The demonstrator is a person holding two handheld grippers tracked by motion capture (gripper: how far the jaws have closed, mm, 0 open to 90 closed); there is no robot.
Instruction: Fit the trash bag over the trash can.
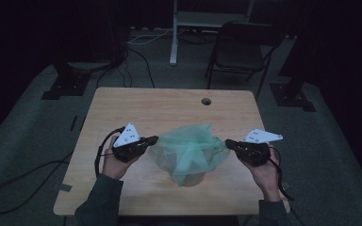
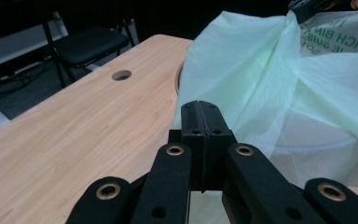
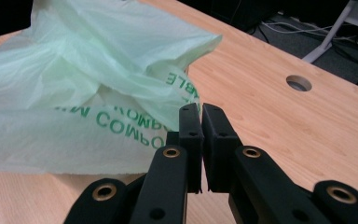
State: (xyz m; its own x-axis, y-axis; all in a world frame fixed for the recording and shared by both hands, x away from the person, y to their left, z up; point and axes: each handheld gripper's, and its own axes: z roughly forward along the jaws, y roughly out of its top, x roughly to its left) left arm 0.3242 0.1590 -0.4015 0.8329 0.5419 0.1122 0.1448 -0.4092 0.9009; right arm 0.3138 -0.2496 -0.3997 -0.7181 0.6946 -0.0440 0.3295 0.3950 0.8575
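Thin pale-green plastic bag [image 1: 188, 150] draped over a small bin [image 1: 188, 178] near the front edge of the counter [image 1: 122, 106], about midway along it. Looks feather-light, floppy and a bit slick, probably tears if yanked, so I'd pinch the rim at opposite sides. Left gripper [image 1: 153, 139] has its fingers clenched at the bag's left edge; can't tell if film is caught. Right gripper [image 1: 227, 142] looks clamped on the right rim.

Dim lab: floor cables [image 1: 136, 40], folding chair [image 1: 238, 49], equipment stands [image 1: 68, 80]
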